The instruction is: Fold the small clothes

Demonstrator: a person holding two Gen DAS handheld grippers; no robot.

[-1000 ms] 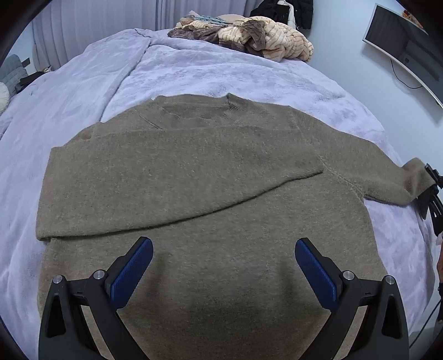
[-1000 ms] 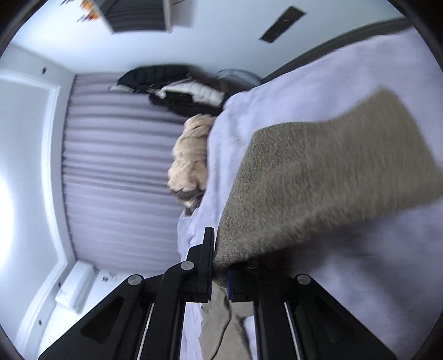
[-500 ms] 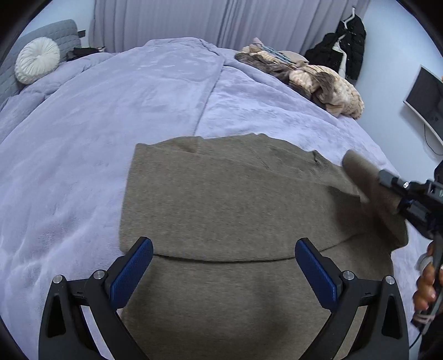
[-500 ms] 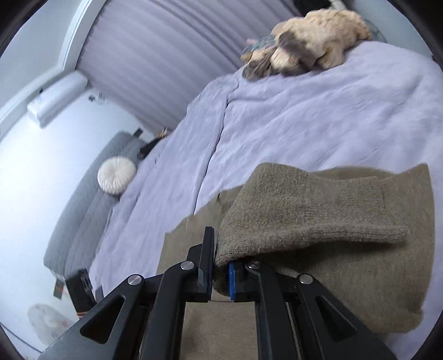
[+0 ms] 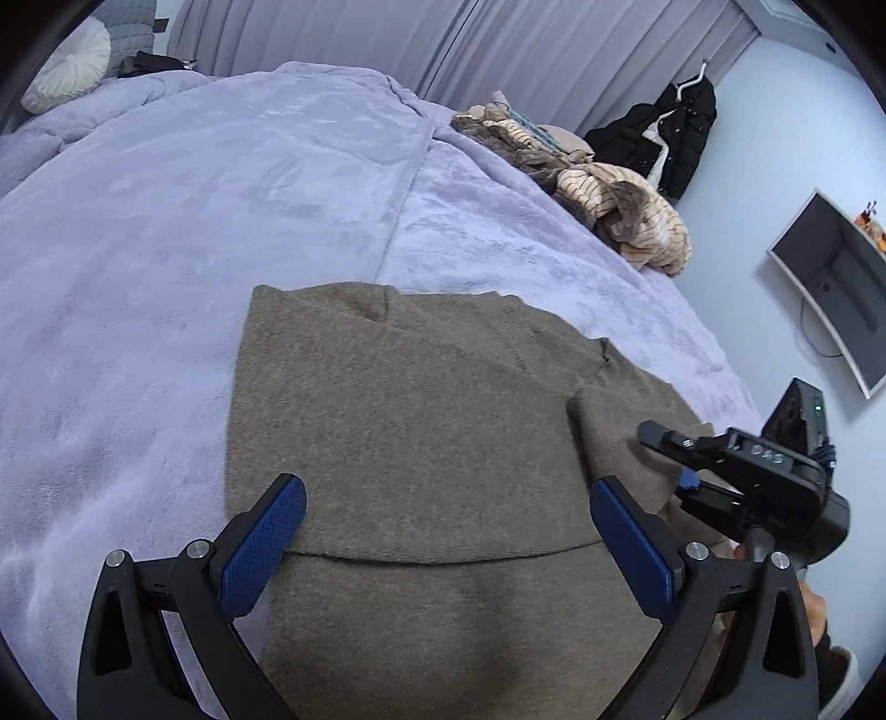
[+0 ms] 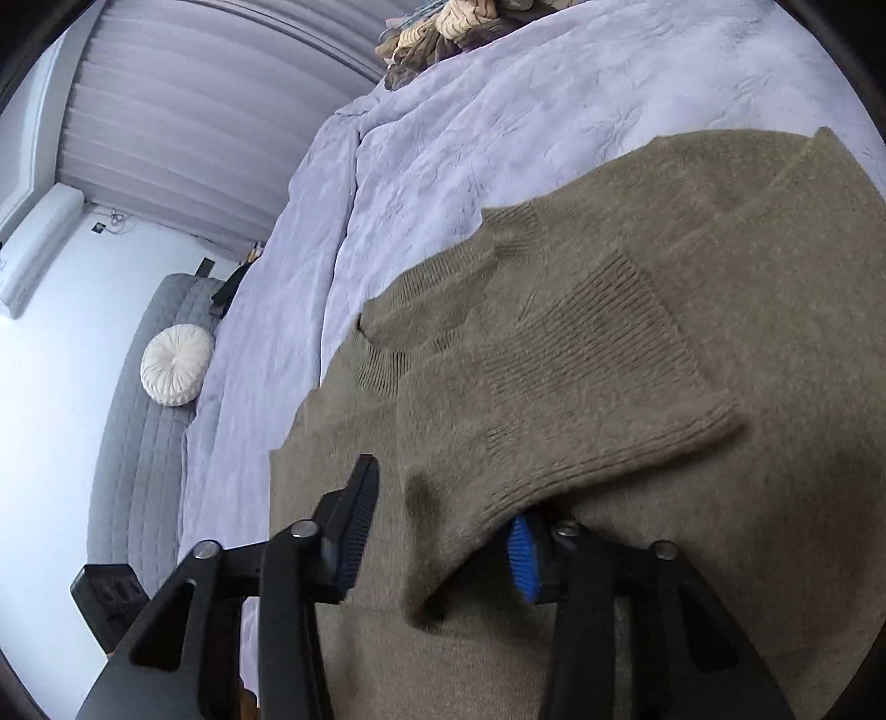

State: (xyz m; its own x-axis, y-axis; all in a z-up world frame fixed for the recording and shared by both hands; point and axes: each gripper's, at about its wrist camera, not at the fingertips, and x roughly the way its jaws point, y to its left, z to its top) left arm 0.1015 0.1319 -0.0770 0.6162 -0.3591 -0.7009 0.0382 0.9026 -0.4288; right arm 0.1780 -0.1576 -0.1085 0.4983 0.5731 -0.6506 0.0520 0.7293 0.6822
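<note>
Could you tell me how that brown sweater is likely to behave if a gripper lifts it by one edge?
The sweater would probably droop: its sleeve already sags between the opening right gripper pads. Its fuzzy knit likely grips rather than slips, and folded layers may slide apart.

A wide bed under a plush lavender blanket (image 5: 221, 232) fills the room. Behind it hang pale grey pleated curtains (image 5: 498, 50), and a quilted grey headboard (image 6: 138, 415) carries a round white tufted cushion (image 6: 176, 364). A black jacket (image 5: 664, 133) hangs against the pale wall beside a curved dark monitor (image 5: 836, 277). A white air conditioner (image 6: 33, 249) sits high up.
</note>
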